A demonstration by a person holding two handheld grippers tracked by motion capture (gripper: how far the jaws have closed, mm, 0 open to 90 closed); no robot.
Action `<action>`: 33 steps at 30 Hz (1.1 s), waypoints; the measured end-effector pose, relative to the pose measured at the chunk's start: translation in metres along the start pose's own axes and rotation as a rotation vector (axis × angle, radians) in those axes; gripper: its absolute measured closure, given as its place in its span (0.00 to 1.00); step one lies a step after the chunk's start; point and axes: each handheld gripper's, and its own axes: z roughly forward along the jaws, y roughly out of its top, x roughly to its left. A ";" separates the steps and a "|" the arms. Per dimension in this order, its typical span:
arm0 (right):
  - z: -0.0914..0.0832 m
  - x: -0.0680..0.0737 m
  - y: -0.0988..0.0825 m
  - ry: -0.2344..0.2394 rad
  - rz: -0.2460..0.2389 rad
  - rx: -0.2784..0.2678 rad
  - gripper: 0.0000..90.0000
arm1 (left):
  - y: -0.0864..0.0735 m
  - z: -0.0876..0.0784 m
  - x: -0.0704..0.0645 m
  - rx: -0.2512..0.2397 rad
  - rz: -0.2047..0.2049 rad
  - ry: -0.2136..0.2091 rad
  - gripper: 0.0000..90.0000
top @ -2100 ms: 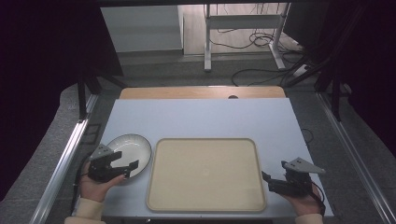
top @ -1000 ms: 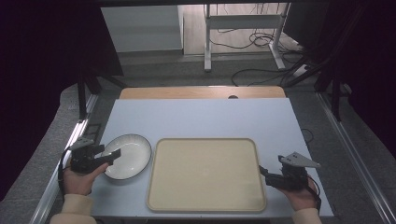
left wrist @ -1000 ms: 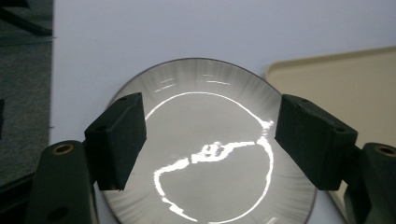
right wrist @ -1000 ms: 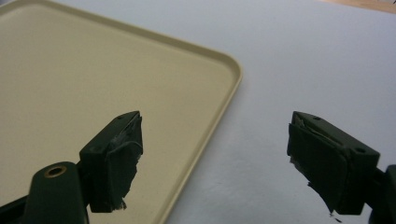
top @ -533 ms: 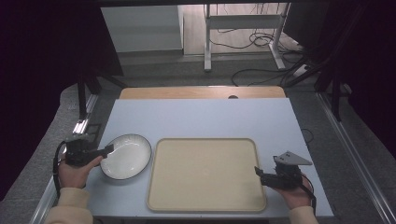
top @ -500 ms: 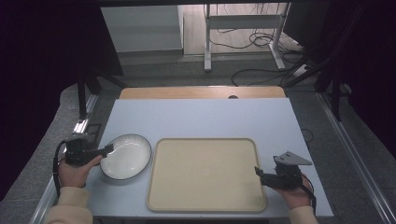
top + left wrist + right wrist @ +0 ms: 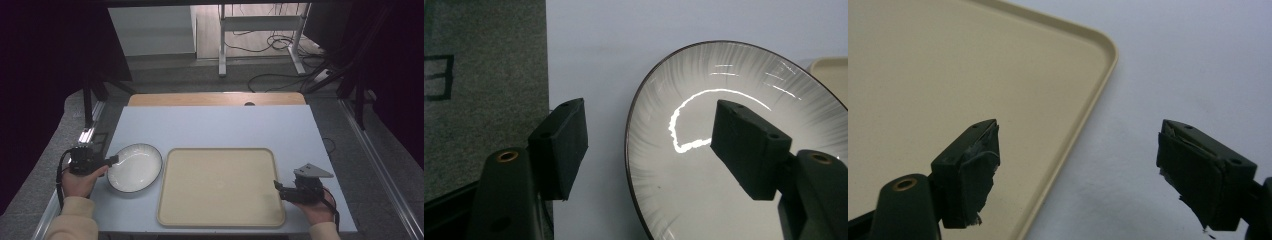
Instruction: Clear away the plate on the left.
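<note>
White ceramic, ringed by a dark rim, is what my left gripper (image 7: 111,160) is working at: the plate (image 7: 135,167) is sitting on the pale blue table (image 7: 215,125) in the lower left of the high view, just beside the left edge of the beige tray (image 7: 220,186). In the left gripper view my left gripper (image 7: 649,150) is straddling the plate's rim (image 7: 630,150). One pad is hanging over the bare table outside the plate and the other is hovering over the plate's glossy inside. My left jaws have just been closing, yet they are standing well apart, with the rim between them and neither pad pressing on it.

My right gripper (image 7: 276,186) is sitting in the lower right of the high view, at the tray's right edge. In the right gripper view my right gripper (image 7: 1078,170) is holding its jaws wide apart with nothing gripped. The left pad is hanging over the tray's flat inside, the right pad is hanging over the table, and the tray's raised edge (image 7: 1083,120) is running up between them.
</note>
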 end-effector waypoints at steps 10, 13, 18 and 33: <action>0.004 0.003 0.000 0.004 -0.027 0.025 0.20 | -0.007 0.007 0.007 0.033 -0.029 -0.009 0.38; 0.005 0.003 0.000 0.001 -0.030 0.028 0.20 | -0.009 0.008 0.008 0.035 -0.042 -0.009 0.38; 0.006 0.004 0.000 -0.007 -0.040 0.041 0.19 | -0.011 0.011 0.008 0.054 -0.044 -0.024 0.39; 0.005 0.004 0.000 -0.007 -0.019 0.036 0.19 | -0.015 0.020 0.011 0.083 -0.096 -0.046 0.63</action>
